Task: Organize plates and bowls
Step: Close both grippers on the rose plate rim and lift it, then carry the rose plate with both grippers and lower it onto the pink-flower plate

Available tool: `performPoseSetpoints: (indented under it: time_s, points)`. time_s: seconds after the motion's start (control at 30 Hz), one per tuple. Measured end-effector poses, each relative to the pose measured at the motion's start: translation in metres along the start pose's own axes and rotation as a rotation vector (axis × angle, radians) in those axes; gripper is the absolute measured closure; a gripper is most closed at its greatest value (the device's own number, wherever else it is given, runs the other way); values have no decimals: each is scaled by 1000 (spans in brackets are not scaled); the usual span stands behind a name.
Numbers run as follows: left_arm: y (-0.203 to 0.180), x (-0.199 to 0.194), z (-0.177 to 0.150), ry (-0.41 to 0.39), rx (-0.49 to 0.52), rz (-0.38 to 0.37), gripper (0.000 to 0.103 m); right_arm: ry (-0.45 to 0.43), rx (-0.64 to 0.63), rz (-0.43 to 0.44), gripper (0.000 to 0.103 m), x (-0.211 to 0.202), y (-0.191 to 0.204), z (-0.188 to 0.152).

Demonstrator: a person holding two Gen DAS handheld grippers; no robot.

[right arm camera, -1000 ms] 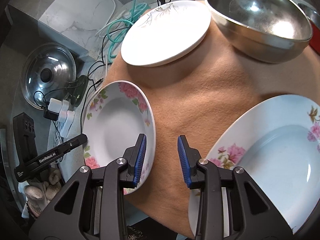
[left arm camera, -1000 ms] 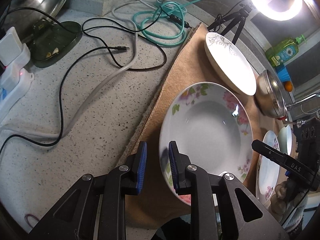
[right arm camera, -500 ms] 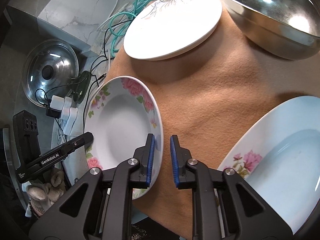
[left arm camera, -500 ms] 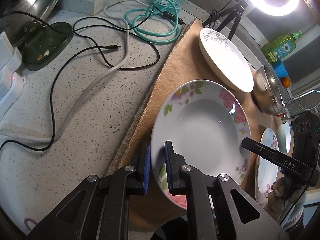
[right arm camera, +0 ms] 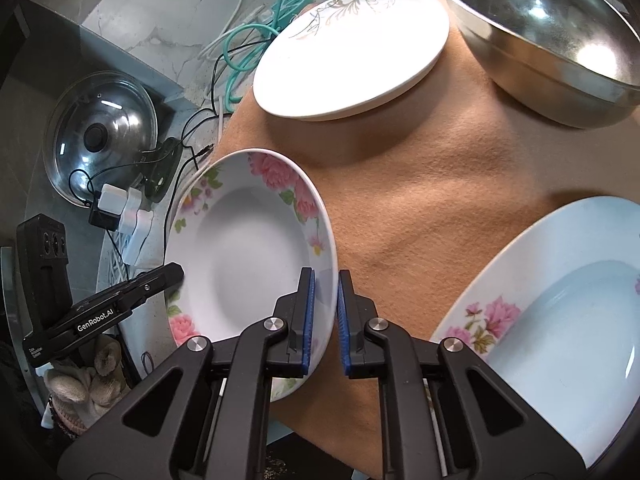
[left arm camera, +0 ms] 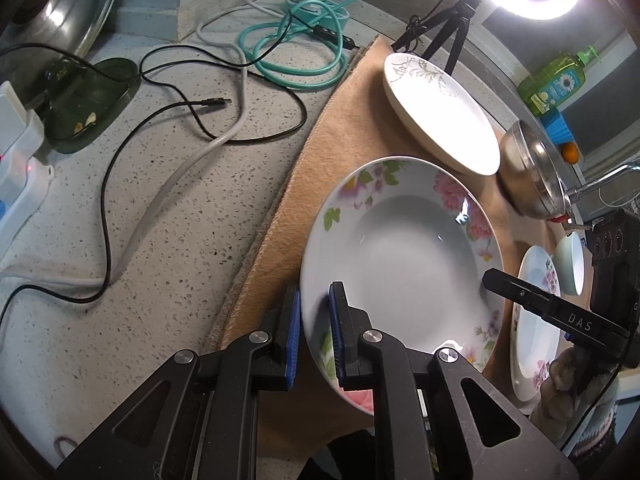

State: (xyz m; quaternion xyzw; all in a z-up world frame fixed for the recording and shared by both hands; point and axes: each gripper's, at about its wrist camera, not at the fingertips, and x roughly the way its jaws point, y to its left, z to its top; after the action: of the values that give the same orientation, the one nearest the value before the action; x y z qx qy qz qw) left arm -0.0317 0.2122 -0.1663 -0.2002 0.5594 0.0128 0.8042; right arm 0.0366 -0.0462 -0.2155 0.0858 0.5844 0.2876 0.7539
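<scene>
floral soup plate (left arm camera: 400, 256), at lower centre on the tan mat (right arm camera: 420, 184), is clamped at opposite rims by left gripper (left arm camera: 314, 328) and right gripper (right arm camera: 325, 312), both closed; it should be lifted level, evenly.

Soup plate (right arm camera: 248, 248) on the cloth (right arm camera: 420, 184), left of large plate (right arm camera: 560, 312), before steel bowl (right arm camera: 552, 36).

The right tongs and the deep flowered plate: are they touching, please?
Touching. The right wrist view shows the right tongs closed on the rim of the deep flowered plate, a blue pad pressed on each face of it.
</scene>
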Motion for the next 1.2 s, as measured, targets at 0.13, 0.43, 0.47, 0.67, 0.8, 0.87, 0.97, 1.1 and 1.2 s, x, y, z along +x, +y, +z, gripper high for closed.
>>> performPoseSetpoints:
  time_s: [0.13,0.43,0.47,0.67,0.8,0.87,0.97,1.1,1.2]
  points:
    - [-10,-5,1,-11,21,-5,91,-19,5,-3,92,-11,-3,-3]
    - [-49,-11,3,-21,95,-52,91,-71,40,-16,92,-50,-21,-14]
    - [-54,-11,3,-20,104,-57,91,-78,49,-18,92,-55,-25,-16]
    - [-89,-3,-1,-3,169,-83,91,-118,103,-43,92,-85,-51,-31]
    - [-112,3,-5,17,213,-106,91,-144,140,-65,92,-103,-70,-40]
    - [-125,7,-8,28,238,-117,91,-155,160,-75,92,-110,-79,-45]
    - [-141,12,-11,43,272,-131,90,-169,191,-90,92,-122,-95,-52]
    - [-162,20,-16,63,315,-146,90,-180,226,-110,92,-135,-112,-63]
    - [-176,25,-21,78,345,-154,90,-185,256,-123,92,-142,-126,-71]
